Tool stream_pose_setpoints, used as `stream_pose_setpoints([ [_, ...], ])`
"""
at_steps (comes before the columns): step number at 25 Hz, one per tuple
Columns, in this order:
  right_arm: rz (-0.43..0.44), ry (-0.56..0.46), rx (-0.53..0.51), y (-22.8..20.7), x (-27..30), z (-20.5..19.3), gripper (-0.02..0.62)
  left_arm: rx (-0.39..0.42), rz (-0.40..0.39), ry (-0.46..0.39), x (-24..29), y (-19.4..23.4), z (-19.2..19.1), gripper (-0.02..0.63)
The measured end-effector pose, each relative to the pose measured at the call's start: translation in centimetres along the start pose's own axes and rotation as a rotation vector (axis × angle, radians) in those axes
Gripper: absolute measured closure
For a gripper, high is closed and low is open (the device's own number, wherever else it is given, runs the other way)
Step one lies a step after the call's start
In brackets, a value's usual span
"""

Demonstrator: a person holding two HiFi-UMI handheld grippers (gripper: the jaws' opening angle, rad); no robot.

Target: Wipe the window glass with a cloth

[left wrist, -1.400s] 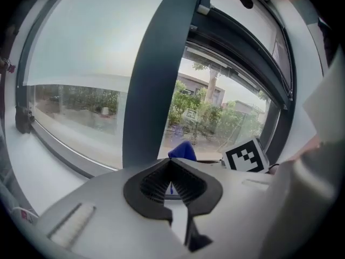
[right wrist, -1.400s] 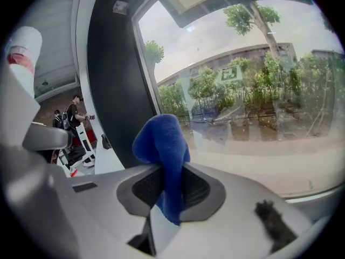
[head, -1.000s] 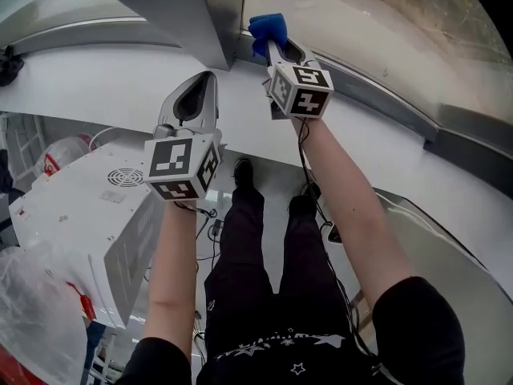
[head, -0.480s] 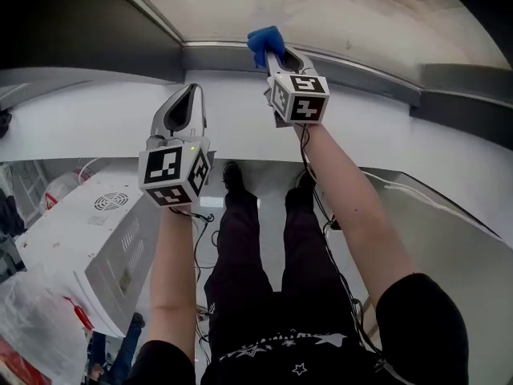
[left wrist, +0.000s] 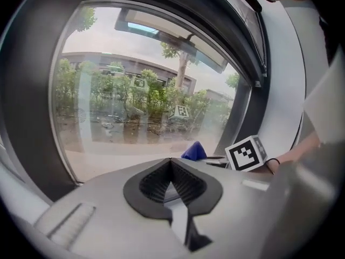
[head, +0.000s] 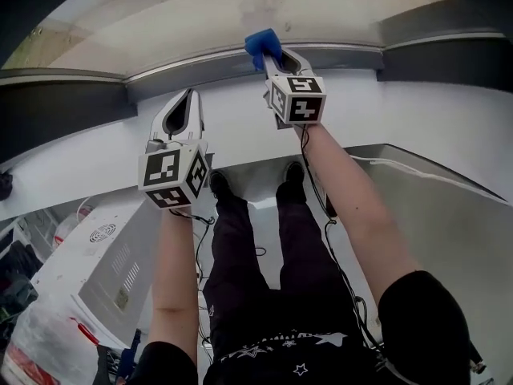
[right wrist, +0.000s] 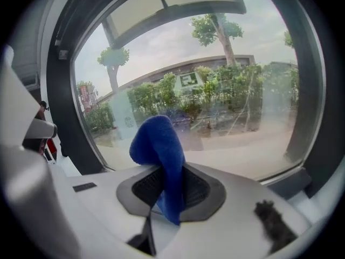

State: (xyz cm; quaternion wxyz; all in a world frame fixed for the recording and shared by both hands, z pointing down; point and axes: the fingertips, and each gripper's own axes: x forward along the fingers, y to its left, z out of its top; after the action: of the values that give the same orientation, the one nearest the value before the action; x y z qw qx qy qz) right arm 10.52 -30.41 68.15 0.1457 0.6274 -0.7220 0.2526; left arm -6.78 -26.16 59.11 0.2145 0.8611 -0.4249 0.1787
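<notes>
Indoors at a big window. The head view looks down past a white sill [head: 385,127] to the floor, with a dark grey frame [head: 200,61] above the sill and the glass [head: 208,14] across the top of the frame.

Nearest: legs and shoes at centre bottom, both forearms reaching up the frame. A white vented case [head: 96,263] sits lower left.

Left gripper [head: 190,95], left of centre, over the sill. Jaws are together at the tips with nothing between them. It is idle and short of the frame.

Right gripper [head: 269,54], upper centre, further up than the left and so the nearer of the two to the pane. Its jaws are clamped on the cloth [head: 263,42].

Cloth: blue, plush, thick nap. It is folded into a hump that stands out past the jaw tips, with one tail hanging back down between the pads. In the right gripper view it rises just left of centre. Its long axis runs roughly in line with the gripper, toward the pane.

Key relation: the glass lies straight ahead of the cloth. In the head view the hump sits at the frame's upper edge, at the bottom of the pane. Whether it touches the glass I cannot tell.

Glass, farthest: clear enough to show trees, a hedge and a low building. The lower half looks hazy and lightly smeared. Likely next: press the hump flat on the pane and sweep.
</notes>
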Motion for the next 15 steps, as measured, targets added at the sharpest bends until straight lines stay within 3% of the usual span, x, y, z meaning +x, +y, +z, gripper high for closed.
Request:
stream_pose_setpoints([
  [15, -0.206, -0.021, 0.136, -21.2, -7.5, -2.5, 0.522, 0.085, -0.156, 0.066, 10.1, -17.0, -0.2, 0.597],
])
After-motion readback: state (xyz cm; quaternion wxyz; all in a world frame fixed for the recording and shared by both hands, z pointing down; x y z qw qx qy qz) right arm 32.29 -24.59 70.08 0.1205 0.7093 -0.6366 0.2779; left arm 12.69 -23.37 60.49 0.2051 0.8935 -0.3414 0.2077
